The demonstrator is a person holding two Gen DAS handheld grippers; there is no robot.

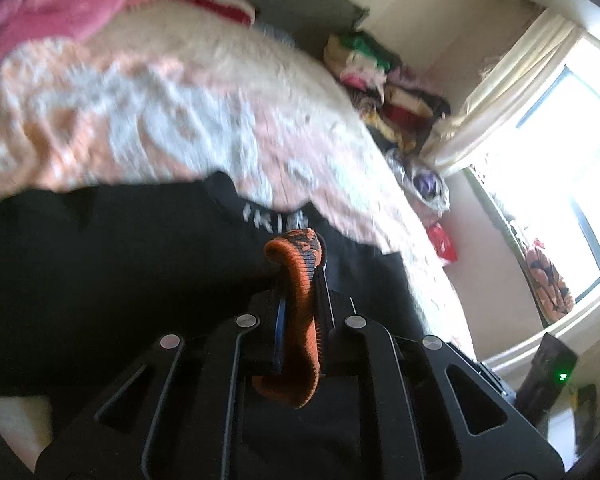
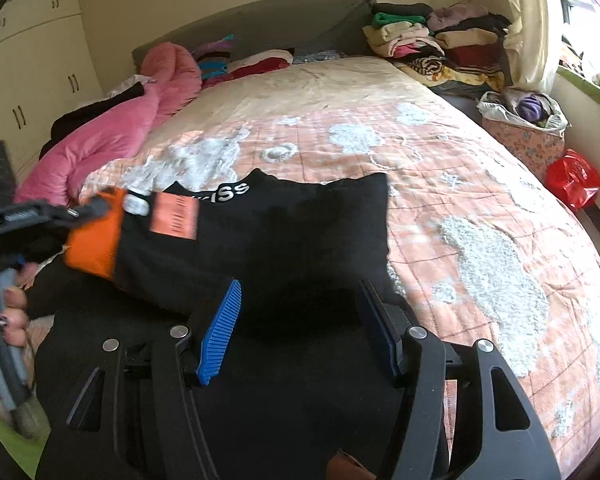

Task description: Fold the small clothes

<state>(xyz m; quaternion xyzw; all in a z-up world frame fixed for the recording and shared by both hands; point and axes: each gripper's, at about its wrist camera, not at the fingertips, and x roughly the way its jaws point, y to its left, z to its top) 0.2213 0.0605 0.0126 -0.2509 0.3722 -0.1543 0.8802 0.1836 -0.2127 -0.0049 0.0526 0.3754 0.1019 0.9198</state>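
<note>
A black sweater [image 2: 284, 232] with white lettering at the collar and orange cuffs lies on the bed's peach quilt [image 2: 440, 168]. My left gripper [image 1: 300, 264] is shut on the sweater's orange cuff [image 1: 302, 300], with the black cloth [image 1: 100, 260] spread to its left. In the right wrist view the left gripper [image 2: 80, 212] holds that cuff [image 2: 94, 240] at the sweater's left side. My right gripper [image 2: 300, 320] is open, its blue pads [image 2: 220, 328] apart just above the sweater's near part, holding nothing.
A pink duvet [image 2: 112, 132] lies along the bed's left side. Folded clothes [image 2: 432, 40] are stacked at the far right corner. A lined basket [image 2: 524, 128] and a red bag [image 2: 572, 178] sit on the floor right of the bed, under the window [image 1: 560, 140].
</note>
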